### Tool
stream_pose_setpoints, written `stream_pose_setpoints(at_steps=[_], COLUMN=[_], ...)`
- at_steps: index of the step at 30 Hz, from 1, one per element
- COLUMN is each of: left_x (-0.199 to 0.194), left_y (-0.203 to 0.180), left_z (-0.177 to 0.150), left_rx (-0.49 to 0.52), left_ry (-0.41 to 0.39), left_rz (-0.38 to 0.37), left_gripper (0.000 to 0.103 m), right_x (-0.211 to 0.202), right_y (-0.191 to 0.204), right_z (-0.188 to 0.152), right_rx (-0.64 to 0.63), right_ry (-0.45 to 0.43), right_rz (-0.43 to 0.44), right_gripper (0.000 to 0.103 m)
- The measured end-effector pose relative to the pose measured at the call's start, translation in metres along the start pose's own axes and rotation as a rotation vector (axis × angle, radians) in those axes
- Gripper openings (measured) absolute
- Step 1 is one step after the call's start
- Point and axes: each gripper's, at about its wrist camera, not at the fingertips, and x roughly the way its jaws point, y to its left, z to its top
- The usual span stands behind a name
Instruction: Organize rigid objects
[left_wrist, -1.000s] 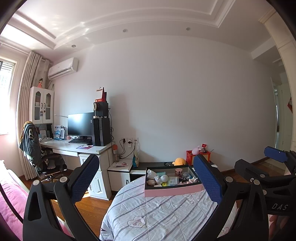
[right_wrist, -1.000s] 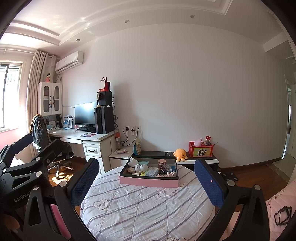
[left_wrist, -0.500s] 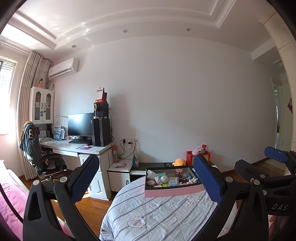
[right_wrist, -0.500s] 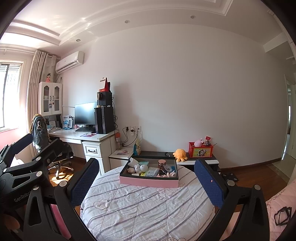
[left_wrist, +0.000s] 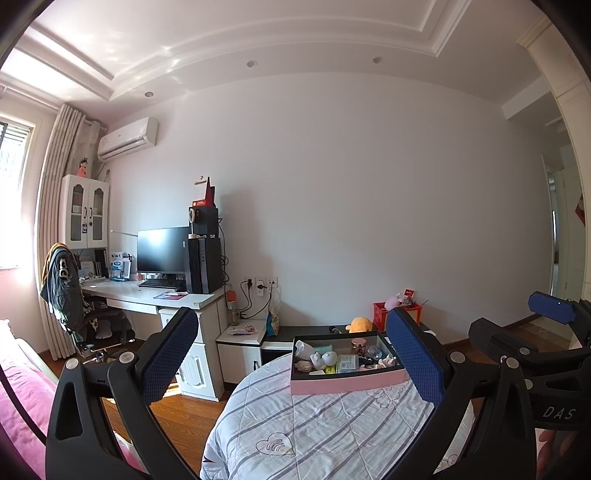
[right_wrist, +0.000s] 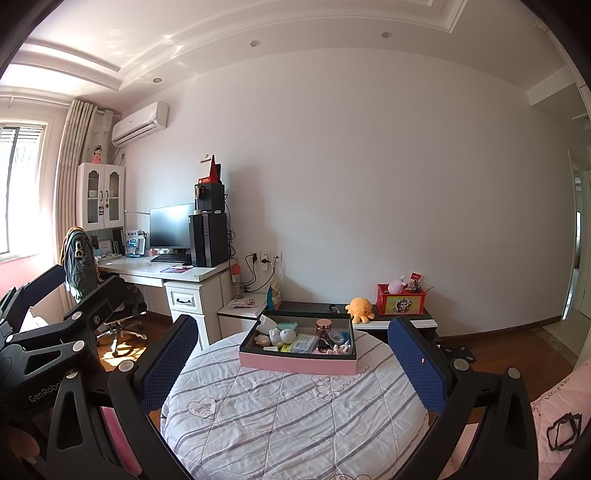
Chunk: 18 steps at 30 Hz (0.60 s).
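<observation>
A pink-sided box with a dark inner rim sits at the far side of a round table covered in a striped quilt. It holds several small items, among them a copper-lidded jar, a white figurine and a clear plastic case. My left gripper is open, held well short of the box with nothing between its blue pads. My right gripper is also open and empty, facing the box from the table's near side.
A white desk with monitor and computer tower stands at left, an office chair beside it. A low dark shelf behind the table carries an orange plush and a red box. A pink bed lies at right.
</observation>
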Motion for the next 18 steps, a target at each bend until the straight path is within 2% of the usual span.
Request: stream_pose_setpoints(at_steps=[12,18], left_x=[0.0,-0.0003], left_y=[0.0,-0.0008], left_z=[0.002,0.003], left_rx=[-0.005,-0.013], left_ry=[-0.016,-0.041], left_rz=[0.001,0.003], left_gripper=[0.103,0.103], right_x=[-0.0013,-0.0091], right_y=[-0.001,-0.0001], right_z=[0.0022,0.0035], right_rx=[-0.004,-0.042], right_ry=[-0.02,-0.11], right_rz=[0.004,-0.033], right_gripper=[0.103,0.103])
